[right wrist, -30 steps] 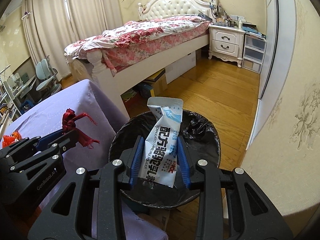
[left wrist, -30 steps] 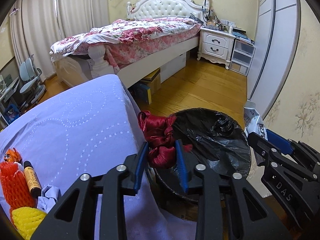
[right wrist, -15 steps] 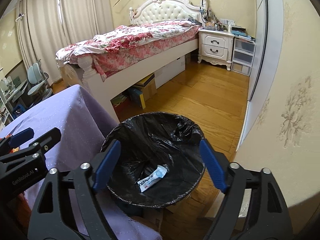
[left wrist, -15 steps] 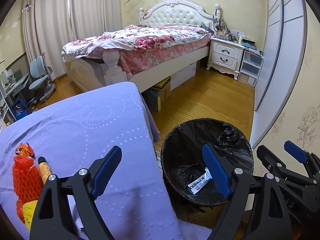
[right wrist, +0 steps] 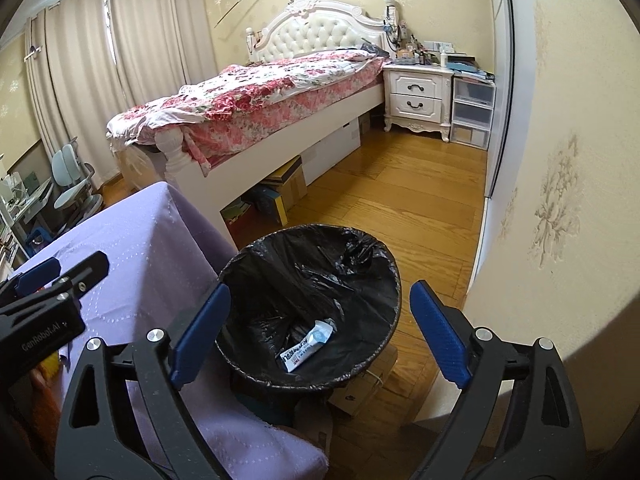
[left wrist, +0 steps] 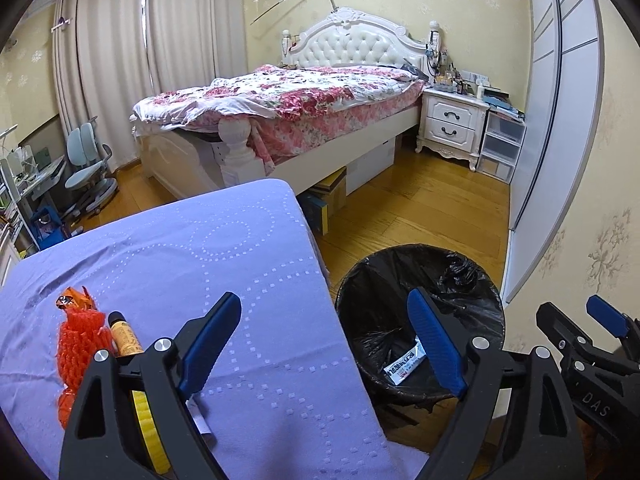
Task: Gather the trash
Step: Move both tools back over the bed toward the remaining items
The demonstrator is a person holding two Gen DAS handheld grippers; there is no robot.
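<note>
A bin with a black liner [left wrist: 472, 280] [right wrist: 360, 248] stands on the floor beside the purple-covered table [left wrist: 240, 248] [right wrist: 132, 240]. A white packet [left wrist: 404, 366] [right wrist: 306, 346] lies at its bottom. My left gripper [left wrist: 324, 340] is open and empty above the table's right edge. My right gripper [right wrist: 320, 334] is open and empty above the bin. On the table's left lie an orange foam net [left wrist: 78, 344], a small brown bottle [left wrist: 124, 334], an orange wrapper [left wrist: 70, 298] and a yellow item [left wrist: 150, 432], partly hidden by the left gripper.
A bed [left wrist: 288, 120] with a floral quilt stands behind the table, with boxes [left wrist: 328, 196] under it. A white nightstand [left wrist: 452, 124] and plastic drawers [left wrist: 500, 148] are at the back right. The wall [right wrist: 552, 160] is close on the right. Desk chairs [left wrist: 86, 164] stand at left.
Both grippers opened: the red cloth left the left one and the white packet dropped from the right one into the bin. Both grippers have since pulled back and risen.
</note>
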